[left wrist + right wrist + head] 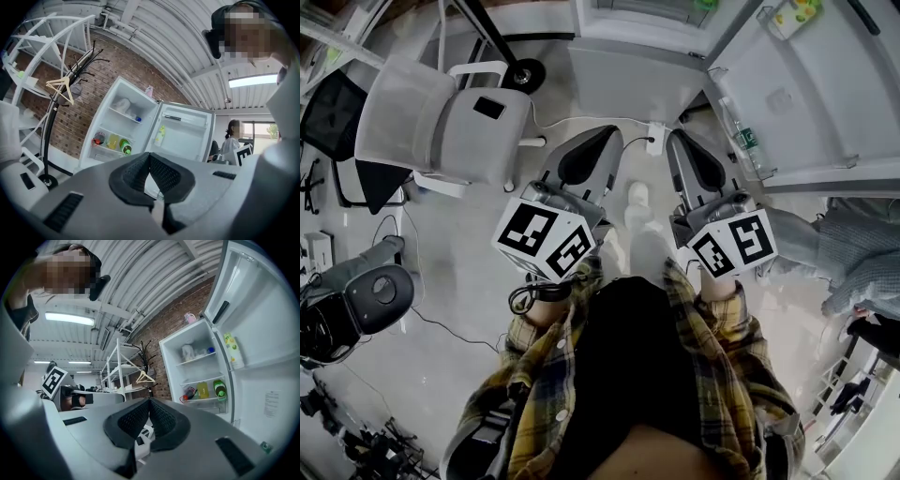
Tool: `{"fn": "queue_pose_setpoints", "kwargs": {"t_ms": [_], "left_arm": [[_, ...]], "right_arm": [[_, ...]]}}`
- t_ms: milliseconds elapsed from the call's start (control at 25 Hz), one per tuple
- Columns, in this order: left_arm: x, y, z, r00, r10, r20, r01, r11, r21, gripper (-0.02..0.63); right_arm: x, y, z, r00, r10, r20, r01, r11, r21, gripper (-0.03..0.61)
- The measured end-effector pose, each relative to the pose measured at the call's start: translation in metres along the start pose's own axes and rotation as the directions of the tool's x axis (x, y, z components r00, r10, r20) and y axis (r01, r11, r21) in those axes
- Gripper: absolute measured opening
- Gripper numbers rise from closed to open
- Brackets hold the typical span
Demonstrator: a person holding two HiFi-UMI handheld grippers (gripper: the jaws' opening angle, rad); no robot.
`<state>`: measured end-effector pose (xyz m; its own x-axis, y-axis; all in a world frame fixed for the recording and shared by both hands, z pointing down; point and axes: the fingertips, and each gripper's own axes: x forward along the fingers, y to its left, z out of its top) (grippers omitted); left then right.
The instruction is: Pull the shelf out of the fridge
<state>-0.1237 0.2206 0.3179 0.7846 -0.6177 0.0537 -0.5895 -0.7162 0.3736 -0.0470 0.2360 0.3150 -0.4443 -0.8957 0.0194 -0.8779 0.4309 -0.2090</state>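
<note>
**Walk-up phase: fridge is open, nothing grabbed yet**

So the fridge is standing on the floor up ahead with its door swung wide open. Both grippers are well apart from it, so I'd call this the approach, pull not started.

Inside there's an upper shelf and a lower shelf. Both look fully seated in the fridge as far as I can see. Can't tell which one is the target tbh.

Next move imo: close the gap, open the jaws, then get them onto the front edge of the shelf. Ideally one gripper goes toward each front corner, so it slides straight instead of jamming.

The left gripper has its jaws pressed fully together, pads meeting at the tips. There's nothing between them and it's touching nothing. Same deal with the right gripper: jaws together, empty, aimed at the open fridge.

Small stuff: a green bottle, a yellow bottle and a red item sit on the lower shelf. If that's the one coming out they could tip or roll, so I'd pull slow and level
</note>
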Motion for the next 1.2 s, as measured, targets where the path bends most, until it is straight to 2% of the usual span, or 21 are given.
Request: {"fn": "queue_pose_setpoints", "kwargs": {"t_ms": [240, 800, 1200], "left_arm": [[0.041, 0.018, 0.005, 1.0, 0.009, 0.003, -0.009, 1.0, 0.005, 0.005], [0.168, 0.047, 0.05, 0.997, 0.04, 0.072, -0.044, 0.998, 0.052, 0.003], [0.21, 0.061, 0.052, 0.992, 0.105, 0.07, -0.108, 0.993, 0.039, 0.003]], "right_arm": [[0.029, -0.037, 0.006, 1.0, 0.014, 0.006, -0.014, 1.0, 0.001, 0.018], [0.1, -0.146, 0.052, 0.996, 0.081, 0.043, -0.079, 0.996, -0.034, 0.018], [0.121, -0.189, 0.051, 0.991, 0.13, 0.018, -0.13, 0.991, 0.007, 0.018]]}}
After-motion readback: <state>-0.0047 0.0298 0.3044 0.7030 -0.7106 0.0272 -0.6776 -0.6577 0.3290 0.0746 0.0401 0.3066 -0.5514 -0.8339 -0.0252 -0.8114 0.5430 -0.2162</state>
